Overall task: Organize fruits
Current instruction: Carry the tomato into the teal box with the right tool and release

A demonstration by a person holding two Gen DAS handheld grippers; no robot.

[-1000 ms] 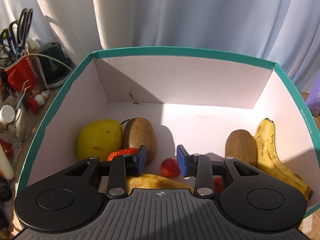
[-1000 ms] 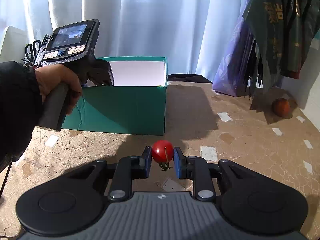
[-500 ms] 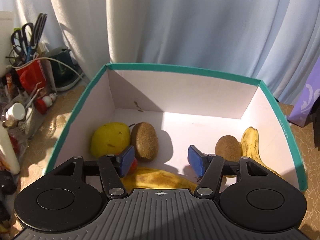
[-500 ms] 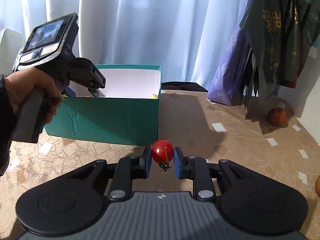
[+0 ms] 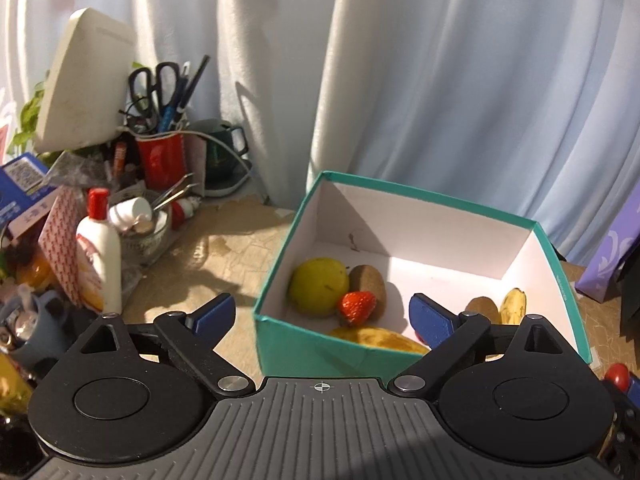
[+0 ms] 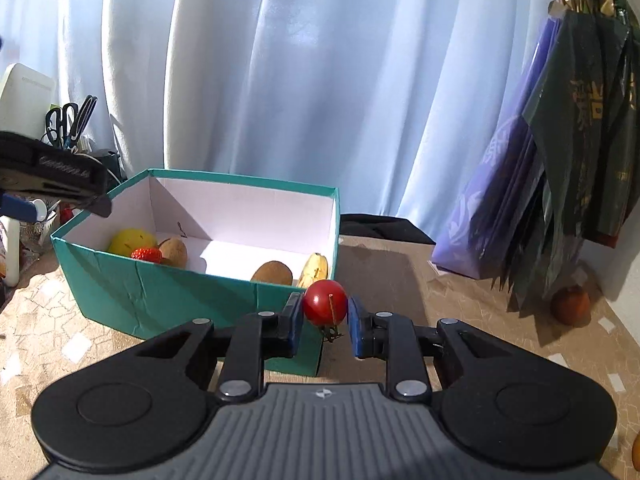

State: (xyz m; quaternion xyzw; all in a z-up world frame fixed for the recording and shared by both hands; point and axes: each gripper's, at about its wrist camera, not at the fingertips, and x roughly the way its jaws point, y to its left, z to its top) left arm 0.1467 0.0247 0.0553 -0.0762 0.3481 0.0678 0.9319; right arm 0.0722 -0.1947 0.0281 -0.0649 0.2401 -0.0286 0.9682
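Note:
A teal box (image 5: 288, 340) (image 6: 160, 296) with a white inside stands on the table. It holds a yellow fruit (image 5: 318, 286), a strawberry (image 5: 357, 306), two kiwis (image 5: 368, 282) (image 6: 272, 273) and bananas (image 5: 378, 338) (image 6: 314, 266). My left gripper (image 5: 322, 316) is open wide and empty, above and in front of the box's near left corner. My right gripper (image 6: 324, 322) is shut on a red cherry tomato (image 6: 325, 302), held just in front of the box's near right corner.
Desk clutter stands left of the box: a white bottle (image 5: 100, 256), a red cup with scissors and pens (image 5: 160, 160), a dark mug (image 5: 218, 156). Purple and dark bags (image 6: 560, 168) hang at the right, a brown round fruit (image 6: 570, 306) below them. Curtains hang behind.
My left gripper has pulled back and up out of the box, swung left and opened wider. My right gripper has carried the tomato closer to the box.

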